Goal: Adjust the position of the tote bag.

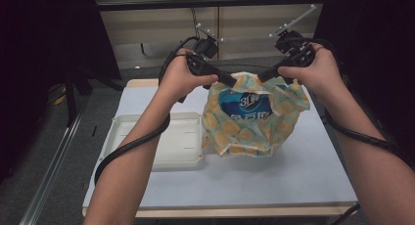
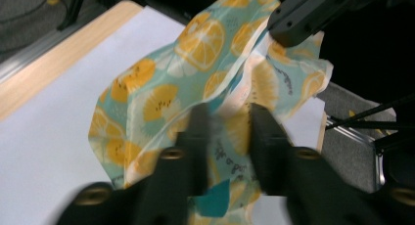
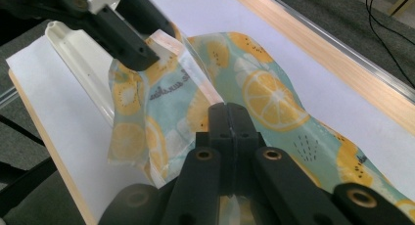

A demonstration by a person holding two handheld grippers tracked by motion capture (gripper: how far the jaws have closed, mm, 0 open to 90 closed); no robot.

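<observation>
A lemon-print plastic bag (image 1: 244, 132) stands on the table with a blue packet (image 1: 247, 105) inside its open mouth. My left gripper (image 1: 232, 82) is at the left rim of the mouth. In the left gripper view its jaws stand apart around the rim of the bag (image 2: 161, 88), so the left gripper (image 2: 229, 122) is open. My right gripper (image 1: 262, 77) is at the right rim. In the right gripper view its jaws are pressed together on the edge of the bag (image 3: 264, 93), so the right gripper (image 3: 230, 117) is shut on it.
A white tray (image 1: 147, 137) lies on the white table cover (image 1: 293, 176) just left of the bag. The table's wooden edge (image 1: 235, 211) runs along the front. Dark stands and a metal rail stand on the floor at the left.
</observation>
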